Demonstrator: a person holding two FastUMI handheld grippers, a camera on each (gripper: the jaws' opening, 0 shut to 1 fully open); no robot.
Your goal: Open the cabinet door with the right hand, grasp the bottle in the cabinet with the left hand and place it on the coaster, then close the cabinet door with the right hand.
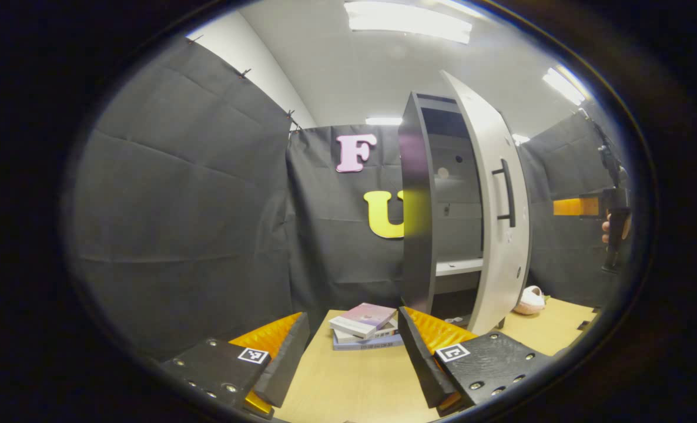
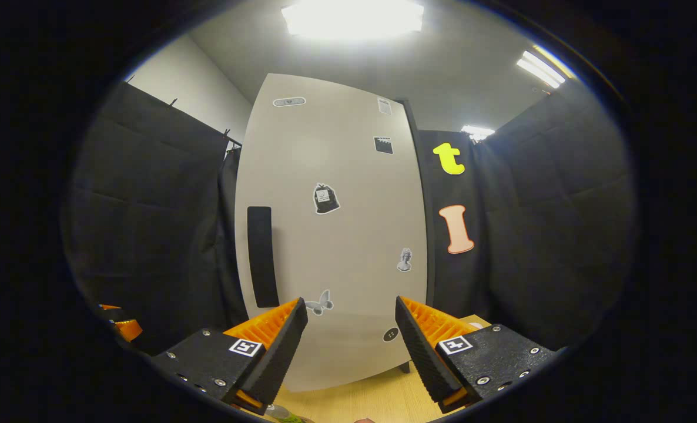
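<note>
Cabinet door (image 2: pixel 331 235) part-open, both hand-held grippers, left (image 1: pixel 348 358) and right (image 2: pixel 348 346), spread apart and empty; risk: right one misses door handle (image 2: pixel 261 255), door swings wide, cabinet (image 1: pixel 442 205) rocks on counter (image 1: pixel 354 382).

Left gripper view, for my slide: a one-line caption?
Open left gripper faces the part-open cabinet door, books on the table.

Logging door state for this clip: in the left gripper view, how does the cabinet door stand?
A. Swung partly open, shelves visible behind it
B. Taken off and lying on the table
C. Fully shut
A: the cabinet door stands ajar, showing an inside shelf past its edge.
</note>
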